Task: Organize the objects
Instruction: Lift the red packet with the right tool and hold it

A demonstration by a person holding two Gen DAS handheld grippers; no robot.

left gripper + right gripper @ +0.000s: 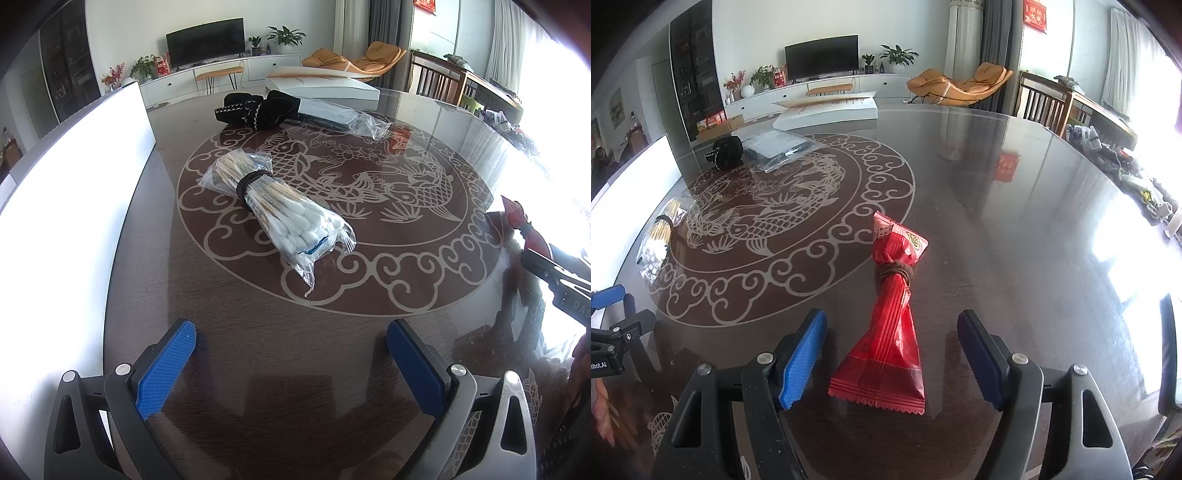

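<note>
A clear bag of cotton swabs (275, 205), tied round with a dark band, lies on the dark glass table (280, 350) ahead of my open, empty left gripper (291, 339). It also shows at the left edge of the right wrist view (657, 236). A red snack packet (890, 314) tied with a brown band lies between the wide-open fingers of my right gripper (892, 330), not gripped. The packet also shows at the right edge of the left wrist view (524, 225).
A black pouch (258, 107), a clear-bagged dark item (340, 116) and a flat white box (321, 86) lie at the table's far side. A bright white panel (74, 203) stands along the left. Chairs and a cluttered side table (1108, 147) are at right.
</note>
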